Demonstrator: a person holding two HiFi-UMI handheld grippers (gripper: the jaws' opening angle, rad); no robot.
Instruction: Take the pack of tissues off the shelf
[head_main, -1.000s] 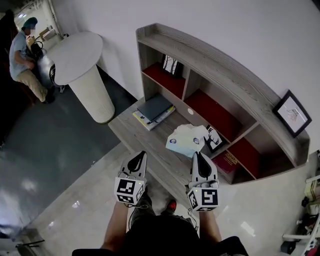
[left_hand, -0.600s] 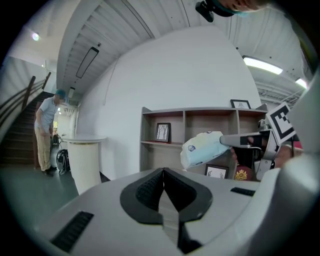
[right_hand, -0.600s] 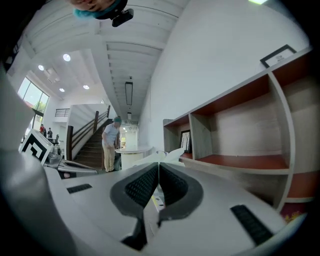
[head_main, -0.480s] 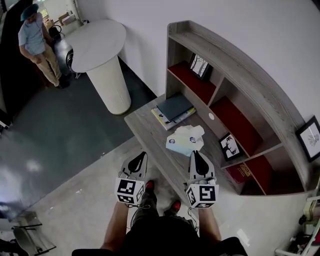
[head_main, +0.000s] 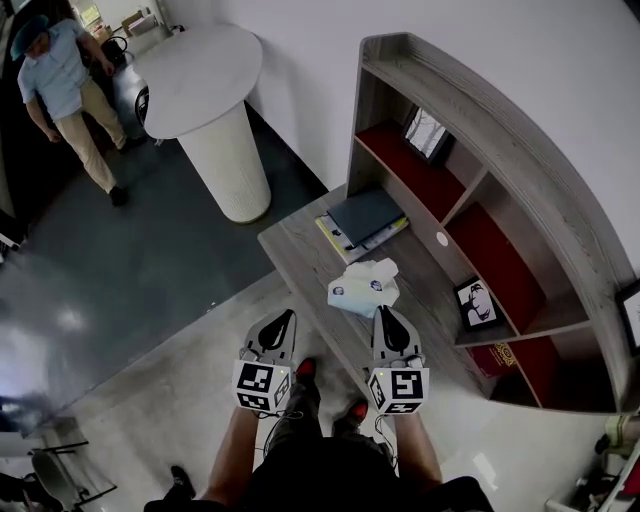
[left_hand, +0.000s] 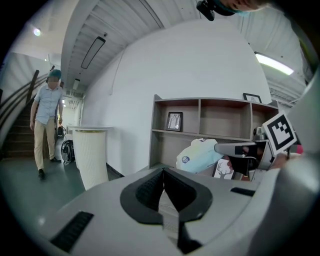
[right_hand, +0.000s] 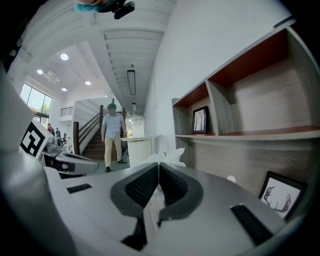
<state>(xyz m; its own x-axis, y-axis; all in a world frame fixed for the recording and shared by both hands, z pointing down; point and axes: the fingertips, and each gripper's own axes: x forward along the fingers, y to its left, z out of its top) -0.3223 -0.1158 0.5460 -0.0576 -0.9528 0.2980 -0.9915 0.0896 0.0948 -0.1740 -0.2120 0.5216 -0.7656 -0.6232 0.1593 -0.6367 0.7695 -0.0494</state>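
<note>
Grey shelf (head_main: 470, 95) behind, the right gripper (head_main: 389, 316) had its jaws clamped on one thin edge of the pack of tissues (head_main: 362, 288), which hung just beyond their tips; so slight a hold could let it slip. The left gripper (head_main: 279, 322) had its jaws together, empty.

The pale plastic pack of tissues (head_main: 362, 287) hangs at centre frame, at the tip of the right gripper (head_main: 386, 314), over the low ledge (head_main: 305, 250) of the grey wooden shelf unit (head_main: 480, 100). Above it in the frame, a stack of flat books (head_main: 365, 220) lies on the ledge. To its right stands a small black-framed deer picture (head_main: 477, 305). A round white pedestal table (head_main: 200, 90) stands at upper left.
</note>
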